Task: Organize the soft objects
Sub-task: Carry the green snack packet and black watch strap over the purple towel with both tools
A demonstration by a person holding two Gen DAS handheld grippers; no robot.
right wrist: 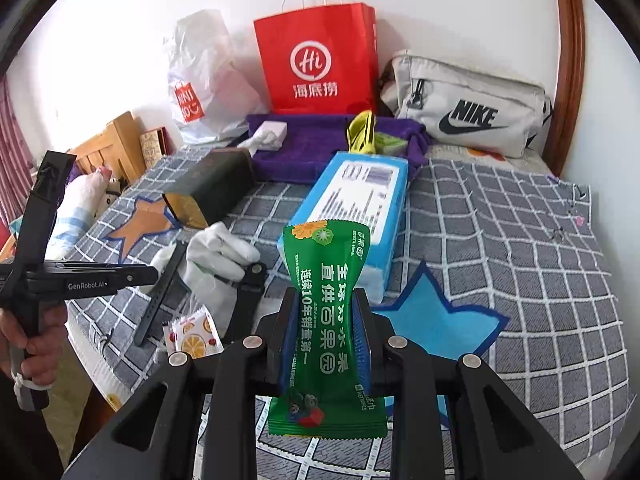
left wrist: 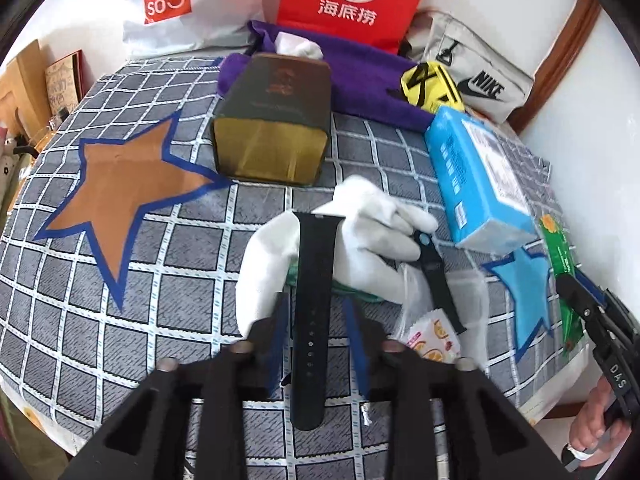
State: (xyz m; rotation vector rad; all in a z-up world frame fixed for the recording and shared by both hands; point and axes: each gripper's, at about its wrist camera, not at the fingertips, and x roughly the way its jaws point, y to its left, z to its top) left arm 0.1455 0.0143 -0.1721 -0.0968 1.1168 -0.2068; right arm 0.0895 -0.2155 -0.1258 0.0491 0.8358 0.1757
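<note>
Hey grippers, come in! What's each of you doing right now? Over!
Left gripper open, astride black rubber watch strap. Right gripper shut on green plastic wipes packet. White cloth glove under the strap, in the way.

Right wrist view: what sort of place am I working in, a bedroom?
Probably a bedroom: the items lie on a bed's checked sheet, a wooden headboard curves along the wall, and shopping bags lean there.
</note>
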